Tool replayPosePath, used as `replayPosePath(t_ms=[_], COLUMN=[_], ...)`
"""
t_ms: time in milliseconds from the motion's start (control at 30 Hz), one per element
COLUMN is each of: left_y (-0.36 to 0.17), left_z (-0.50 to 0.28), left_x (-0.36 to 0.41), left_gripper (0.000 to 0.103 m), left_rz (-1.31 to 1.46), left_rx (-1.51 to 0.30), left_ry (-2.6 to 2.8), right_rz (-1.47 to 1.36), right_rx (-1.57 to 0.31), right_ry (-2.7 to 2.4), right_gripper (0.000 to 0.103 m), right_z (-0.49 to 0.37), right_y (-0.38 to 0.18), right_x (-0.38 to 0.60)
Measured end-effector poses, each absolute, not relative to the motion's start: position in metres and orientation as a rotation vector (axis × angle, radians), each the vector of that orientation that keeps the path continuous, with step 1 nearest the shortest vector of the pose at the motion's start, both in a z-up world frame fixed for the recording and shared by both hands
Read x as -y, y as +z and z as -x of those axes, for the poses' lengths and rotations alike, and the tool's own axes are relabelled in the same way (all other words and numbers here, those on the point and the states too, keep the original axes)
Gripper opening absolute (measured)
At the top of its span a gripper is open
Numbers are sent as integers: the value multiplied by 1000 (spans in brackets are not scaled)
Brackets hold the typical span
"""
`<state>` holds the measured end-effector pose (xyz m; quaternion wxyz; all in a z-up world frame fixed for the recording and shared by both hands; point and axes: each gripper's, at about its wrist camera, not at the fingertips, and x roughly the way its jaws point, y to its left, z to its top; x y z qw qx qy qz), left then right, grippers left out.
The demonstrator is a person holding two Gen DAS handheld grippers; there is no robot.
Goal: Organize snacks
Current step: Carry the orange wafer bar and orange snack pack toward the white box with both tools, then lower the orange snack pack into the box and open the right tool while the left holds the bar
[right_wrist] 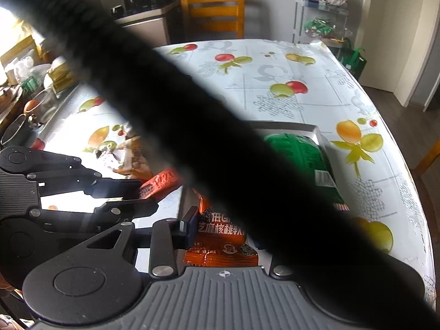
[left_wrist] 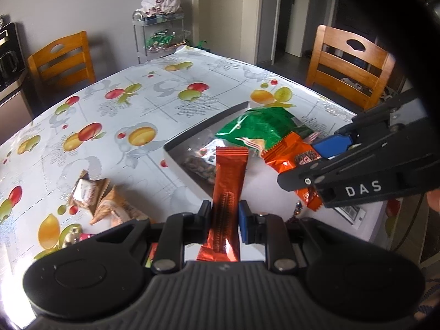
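My left gripper (left_wrist: 224,213) is shut on a long red-orange snack bar (left_wrist: 229,181), which sticks out forward between the pads. In the right wrist view the left gripper (right_wrist: 148,195) comes in from the left with the bar (right_wrist: 161,182). My right gripper (right_wrist: 222,228) is shut on an orange packet (right_wrist: 220,232) with printed characters; a black cable hides its right finger. The left wrist view shows the right gripper (left_wrist: 302,162) and the orange packet (left_wrist: 286,154) over the near end of a grey tray (left_wrist: 209,122). A green bag (left_wrist: 261,129) lies in the tray.
A clear bag of nuts (left_wrist: 198,165) also lies in the tray. Small beige wrapped snacks (left_wrist: 90,192) lie on the fruit-print tablecloth (left_wrist: 137,96) to the left. Wooden chairs (left_wrist: 349,66) stand at the far side, beside a wire cart (left_wrist: 159,35). The black cable (right_wrist: 192,126) crosses the right wrist view.
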<state>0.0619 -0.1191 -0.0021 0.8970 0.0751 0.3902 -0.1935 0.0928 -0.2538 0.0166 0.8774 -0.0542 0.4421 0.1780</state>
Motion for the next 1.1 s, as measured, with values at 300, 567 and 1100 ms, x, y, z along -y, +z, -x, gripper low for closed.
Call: replayPosePath(t_ms=[300, 567, 1100], left_y=[-4, -7, -20], left_z=[-63, -64, -67], left_x=[137, 152, 178], left_gripper=[17, 17, 17], left_rz=[-165, -176, -187], left_rx=[-807, -814, -855], left_ry=[-455, -499, -566], right_rz=[94, 79, 63], right_rx=[-938, -948, -998], right_ry=[317, 281, 245], right_gripper=[39, 39, 39], right_z=[-90, -90, -86], right_y=[13, 9, -8], right_x=[275, 291, 317])
